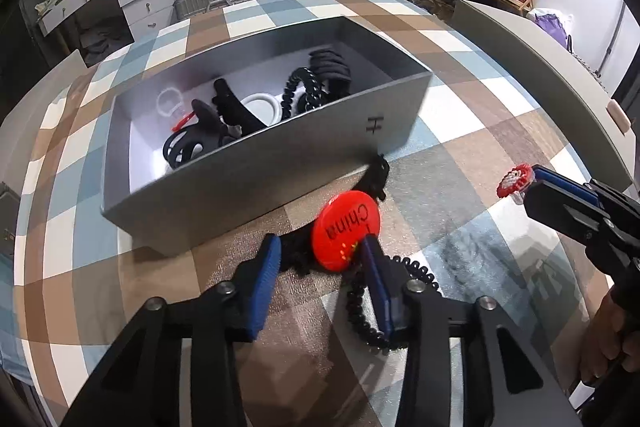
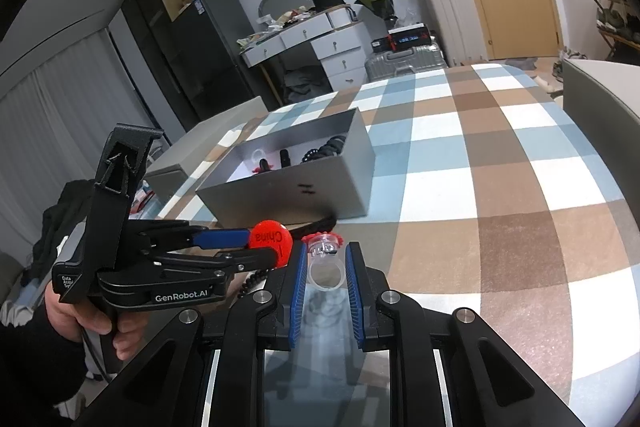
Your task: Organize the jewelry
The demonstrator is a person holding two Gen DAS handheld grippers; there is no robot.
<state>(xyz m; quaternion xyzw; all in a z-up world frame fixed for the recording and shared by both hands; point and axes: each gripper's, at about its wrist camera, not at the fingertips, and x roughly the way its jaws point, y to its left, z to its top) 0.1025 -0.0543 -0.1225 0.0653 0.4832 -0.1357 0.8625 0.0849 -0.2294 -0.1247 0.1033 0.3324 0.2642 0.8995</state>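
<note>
On the checked bench [image 1: 460,147], my left hand-held gripper [image 1: 320,259] grasps the round red plastic badge [image 1: 346,231] only at its edge and may drop it; my right hand-held gripper [image 2: 326,267] is clenched on the clear plastic ring [image 2: 325,269]

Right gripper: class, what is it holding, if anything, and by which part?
The right gripper holds a clear plastic ring topped with a red flower; its fingers clamp the band's two sides.

The right gripper [image 2: 327,263] clamps a clear plastic ring [image 2: 325,269] with a red top between its blue pads, while just left of those jaws the left gripper [image 2: 267,247] closes around a red badge [image 2: 271,242], and beyond both sits a grey box [image 2: 320,183] on the checked cloth [image 2: 480,187].
</note>
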